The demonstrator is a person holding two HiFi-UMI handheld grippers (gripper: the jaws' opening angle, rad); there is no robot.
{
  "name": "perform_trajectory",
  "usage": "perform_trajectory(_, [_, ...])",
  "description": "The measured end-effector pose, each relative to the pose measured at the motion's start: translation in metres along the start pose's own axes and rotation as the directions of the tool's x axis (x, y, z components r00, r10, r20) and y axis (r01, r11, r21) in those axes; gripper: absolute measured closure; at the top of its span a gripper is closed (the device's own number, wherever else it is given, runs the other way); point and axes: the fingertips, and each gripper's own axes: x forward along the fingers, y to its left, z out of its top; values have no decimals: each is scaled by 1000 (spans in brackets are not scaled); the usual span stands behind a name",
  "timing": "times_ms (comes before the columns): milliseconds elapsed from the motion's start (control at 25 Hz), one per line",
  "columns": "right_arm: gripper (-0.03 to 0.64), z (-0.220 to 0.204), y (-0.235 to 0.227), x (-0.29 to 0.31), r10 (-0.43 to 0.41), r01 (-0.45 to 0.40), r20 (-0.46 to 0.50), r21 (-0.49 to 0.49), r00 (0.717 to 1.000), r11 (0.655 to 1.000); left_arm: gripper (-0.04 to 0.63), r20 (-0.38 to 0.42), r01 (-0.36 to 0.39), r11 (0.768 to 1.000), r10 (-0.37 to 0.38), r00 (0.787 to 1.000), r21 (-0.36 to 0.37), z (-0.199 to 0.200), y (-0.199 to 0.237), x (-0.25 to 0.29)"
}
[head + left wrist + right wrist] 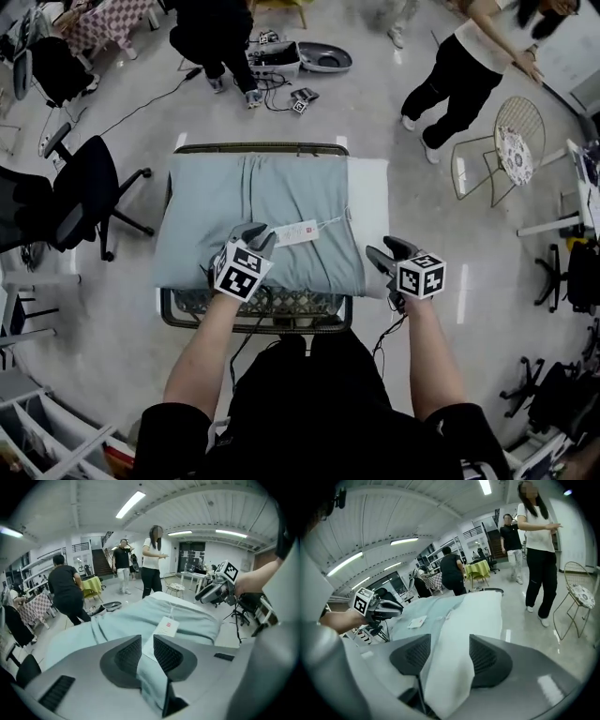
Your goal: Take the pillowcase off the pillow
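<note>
The left gripper [258,235] sits released around a pillowcase [253,197] fold, the right gripper [382,247] slack around the bare pillow [370,206] end, seemingly placed to pull them apart.

Seen from my head view: the pillow [370,216] lies on a stand [258,148], its right end sticking out of the pillowcase [253,211]. A tag [298,232] lies on the pillowcase, just right of my left gripper [255,236] at the near edge. That gripper's fingers straddle a fold of pillowcase. My right gripper [386,249] straddles the pillow's near right corner. An office chair [89,187] stands left of the stand.
</note>
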Motion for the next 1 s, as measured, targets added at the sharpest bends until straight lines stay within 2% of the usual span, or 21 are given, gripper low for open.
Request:
perform_trajectory(200, [321, -68, -7, -29, -50, 52, -73, 21, 996, 998, 506, -55, 144, 989, -146, 988, -38, -52, -87, 6])
perform_trajectory(320, [286, -101, -12, -37, -40, 42, -129, 13, 991, 999, 468, -109, 165, 985, -170, 979, -53, -76, -121, 20])
perform_trajectory(400, [260, -123, -11, -37, -6, 7, -178, 9, 984, 1000, 403, -139, 129, 990, -136, 981, -60, -86, -131, 31])
perform_trajectory(520, [256, -149, -4, -23, 34, -42, -226, -27, 973, 999, 393, -159, 24, 999, -28, 987, -26, -94, -129, 46])
perform_trajectory(560, [268, -153, 0, -16, 31, -43, -220, -51, 975, 998, 394, -173, -7, 1000, 7, 985, -1, -98, -127, 49])
perform_trajectory(600, [324, -152, 3, -10, 23, -39, -201, -72, 979, 997, 401, -187, -31, 999, 35, 982, 26, -100, -125, 51])
perform_trajectory(640, [369, -148, 5, -6, 19, -33, -172, -79, 985, 996, 410, -197, -48, 998, 57, 979, 48, -101, -123, 53])
perform_trajectory(720, [418, -136, 8, -7, 33, -37, -108, -43, 994, 998, 451, -204, -69, 995, 84, 975, 76, -101, -119, 51])
perform_trajectory(880, [441, -115, 20, -27, 120, -120, -22, 30, 993, 992, 566, -203, -79, 990, 101, 974, 116, -102, -113, 34])
perform_trajectory(1000, [466, -98, 24, -39, 168, -168, 0, 41, 986, 985, 588, -217, -117, 985, 142, 966, 124, -107, -92, 15])
